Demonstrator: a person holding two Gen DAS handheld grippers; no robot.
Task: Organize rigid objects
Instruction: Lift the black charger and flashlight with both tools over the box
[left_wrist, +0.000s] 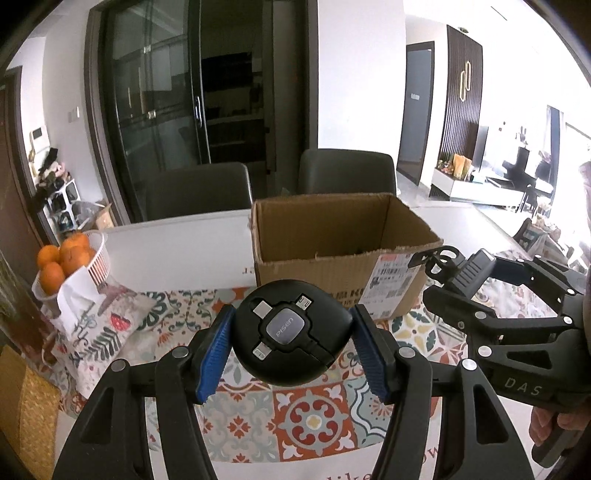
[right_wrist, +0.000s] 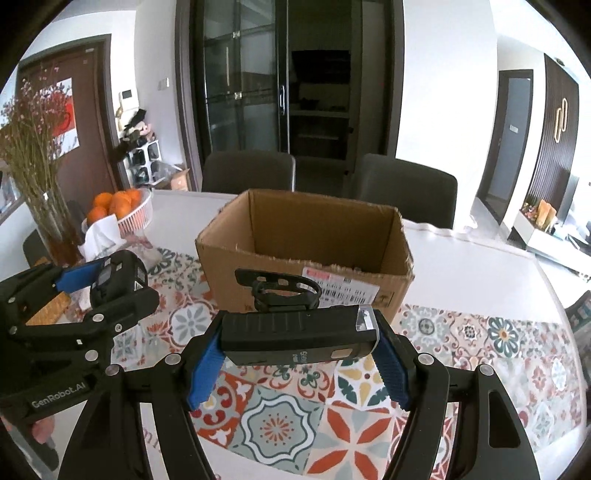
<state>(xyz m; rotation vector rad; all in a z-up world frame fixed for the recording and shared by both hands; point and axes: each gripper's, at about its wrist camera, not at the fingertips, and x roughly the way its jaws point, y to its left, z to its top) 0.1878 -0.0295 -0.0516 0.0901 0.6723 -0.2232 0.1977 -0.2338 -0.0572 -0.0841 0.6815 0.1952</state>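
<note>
our left gripper (left_wrist: 291, 339) clamps a round black cable reel (left_wrist: 291, 334); our right gripper (right_wrist: 299, 350) clamps a black rectangular bike light (right_wrist: 299, 332), open brown cardboard box (right_wrist: 306, 236) just ahead.

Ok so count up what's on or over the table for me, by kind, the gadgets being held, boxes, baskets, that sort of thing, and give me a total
Black gadgets held in grippers: 2, the round cable reel and the bike light
Cardboard box: 1
White fruit basket: 1
Vase of dried flowers: 1
Total: 5
The oranges are piled in the basket, so no exact count for them.
</note>
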